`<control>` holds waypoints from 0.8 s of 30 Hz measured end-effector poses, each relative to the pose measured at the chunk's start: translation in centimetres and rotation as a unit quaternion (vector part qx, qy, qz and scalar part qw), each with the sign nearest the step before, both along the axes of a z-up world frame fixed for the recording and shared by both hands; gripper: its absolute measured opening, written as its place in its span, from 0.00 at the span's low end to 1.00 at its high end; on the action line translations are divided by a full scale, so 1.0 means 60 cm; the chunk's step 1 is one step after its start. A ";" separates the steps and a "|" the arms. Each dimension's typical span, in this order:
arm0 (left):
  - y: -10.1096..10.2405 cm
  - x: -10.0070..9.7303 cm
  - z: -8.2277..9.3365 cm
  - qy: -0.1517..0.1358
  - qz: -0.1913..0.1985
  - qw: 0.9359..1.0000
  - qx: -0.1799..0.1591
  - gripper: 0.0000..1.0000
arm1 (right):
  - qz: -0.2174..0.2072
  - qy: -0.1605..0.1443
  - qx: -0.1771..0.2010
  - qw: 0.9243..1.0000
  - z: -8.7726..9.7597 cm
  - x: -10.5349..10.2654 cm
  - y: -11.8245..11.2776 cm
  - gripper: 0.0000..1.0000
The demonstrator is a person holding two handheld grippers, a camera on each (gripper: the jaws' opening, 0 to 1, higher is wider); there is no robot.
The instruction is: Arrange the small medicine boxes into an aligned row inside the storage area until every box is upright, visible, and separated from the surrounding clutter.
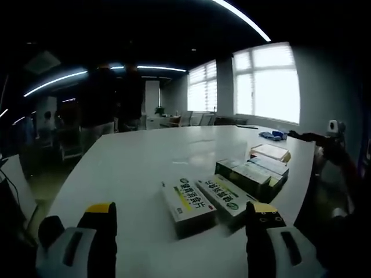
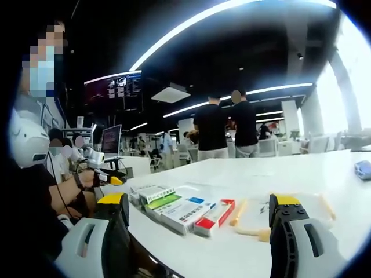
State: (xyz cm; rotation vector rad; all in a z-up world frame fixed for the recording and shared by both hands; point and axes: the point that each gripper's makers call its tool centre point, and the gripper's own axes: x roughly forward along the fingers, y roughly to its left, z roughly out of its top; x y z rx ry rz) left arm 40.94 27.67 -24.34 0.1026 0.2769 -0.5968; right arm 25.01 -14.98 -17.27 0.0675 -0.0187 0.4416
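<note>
Several medicine boxes (image 1: 229,188) lie flat on the white desk (image 1: 145,156), none upright. In the left gripper view, two white boxes with green-yellow print sit side by side nearest, darker green ones behind. In the right gripper view the medicine boxes (image 2: 179,209) form a touching cluster, one red-ended.

Left gripper (image 1: 179,223) jaws wide apart, yellow-tipped black fingers, nothing between them, held low and level. Right gripper (image 2: 200,217) likewise spread open and empty, held level. In the right gripper view the left gripper (image 2: 110,178) comes in from the left, gripped in the person's hand (image 2: 88,178), forearm extended.
</note>
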 end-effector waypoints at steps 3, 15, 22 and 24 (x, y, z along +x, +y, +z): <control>-0.003 0.003 -0.006 0.003 0.001 1.000 -0.002 0.90 | 0.000 -0.004 0.005 1.000 0.005 -0.002 -0.002 0.99; -0.027 0.017 -0.047 0.006 0.011 0.999 0.040 0.86 | -0.001 -0.004 0.003 1.000 0.003 -0.002 -0.001 0.99; -0.029 0.026 -0.056 0.017 0.022 0.999 0.023 0.81 | -0.007 -0.004 0.005 1.000 -0.001 -0.003 -0.006 0.99; -0.032 0.027 -0.059 0.022 0.026 0.999 0.014 0.80 | -0.007 -0.002 0.003 1.000 -0.004 -0.003 -0.005 0.99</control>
